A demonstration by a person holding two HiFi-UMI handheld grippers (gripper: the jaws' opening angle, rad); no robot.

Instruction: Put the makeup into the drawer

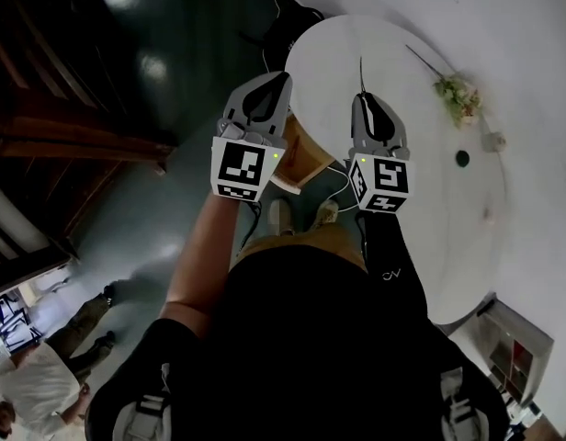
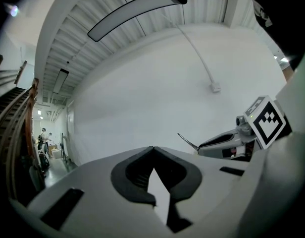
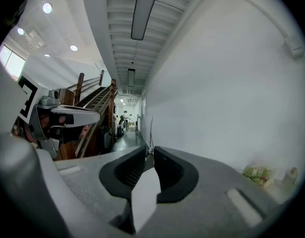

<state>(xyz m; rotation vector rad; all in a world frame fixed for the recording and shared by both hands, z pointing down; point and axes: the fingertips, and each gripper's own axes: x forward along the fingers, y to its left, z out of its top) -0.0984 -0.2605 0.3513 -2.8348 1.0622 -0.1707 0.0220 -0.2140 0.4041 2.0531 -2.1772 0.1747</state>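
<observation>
Facing a round white table, with a small white cabinet on the floor beyond its edge. Holding out the left gripper, jaws pressed together on nothing. Pinching in the right gripper a makeup stick: thin, dark, straight, jutting past the jaw tips, seen against the tabletop.

The left claw and the right claw are pale grey with black pads. Each carries a cube patterned in black-and-white square markers, with a small green light. The thin stick in the right claw looks dark. The round desk is white. The sprig near its edge is pale green and cream. The floor is a glossy dark teal.
</observation>
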